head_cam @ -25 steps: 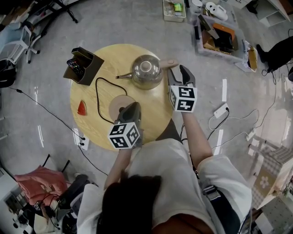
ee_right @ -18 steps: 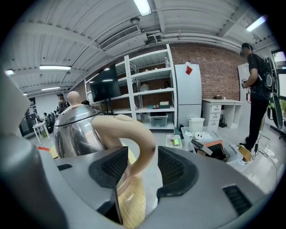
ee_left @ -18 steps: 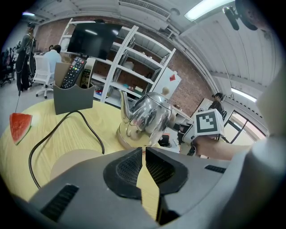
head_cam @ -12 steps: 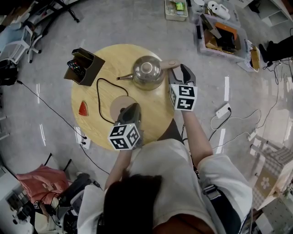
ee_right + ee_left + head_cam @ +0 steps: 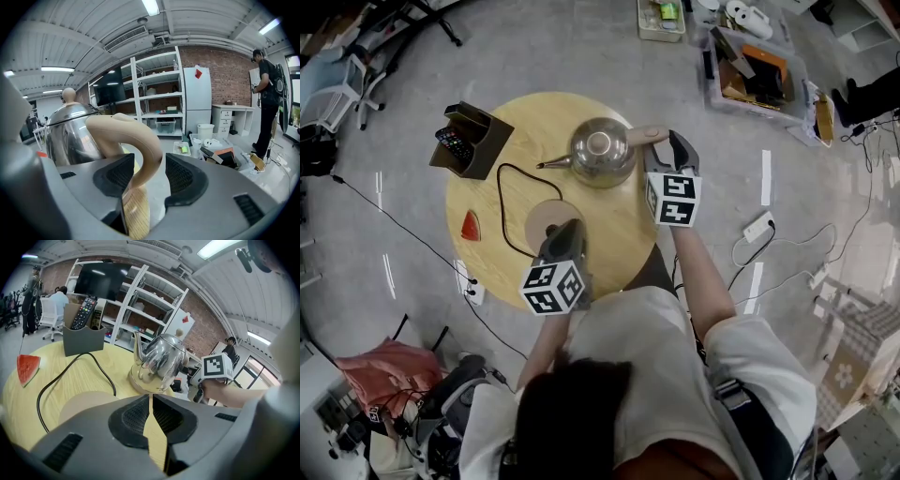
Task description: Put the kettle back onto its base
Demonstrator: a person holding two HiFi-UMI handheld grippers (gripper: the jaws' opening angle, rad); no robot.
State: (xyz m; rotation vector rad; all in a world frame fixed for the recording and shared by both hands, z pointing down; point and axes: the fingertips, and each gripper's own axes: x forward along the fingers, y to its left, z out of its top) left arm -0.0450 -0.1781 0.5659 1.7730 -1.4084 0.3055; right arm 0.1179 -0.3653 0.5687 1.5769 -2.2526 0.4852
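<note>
Right claw (image 5: 667,148) is open: its two jaws stand apart, and the beige handle (image 5: 645,133) of the kettle (image 5: 600,150) passes between them. In the right gripper view the handle (image 5: 140,140) curves down between the pads of this claw (image 5: 149,176). It lies close against the left pad, and I see a clear gap to the right pad, so the pads do not press on it.

Left claw (image 5: 565,234) has its jaws together, with only a thin slit between them, and nothing is in it. In the left gripper view I see through this slit (image 5: 151,404) only the wood of the tabletop (image 5: 112,357).

The kettle is of shiny metal and stands upright on the round wooden tabletop (image 5: 619,234), at the far side from me. Its spout points to my left and its handle to my right. It is not on its base (image 5: 546,216). The base is a flat round disc which lies on the tabletop nearer to me, apart from the kettle, and my left claw hangs over its near edge.

A black cord (image 5: 508,202) runs from the base in a loop over the tabletop. At the left far edge stands a dark holder (image 5: 469,139) with remote controls (image 5: 86,315) in it. Near the left edge lies a red watermelon slice (image 5: 470,224).
</note>
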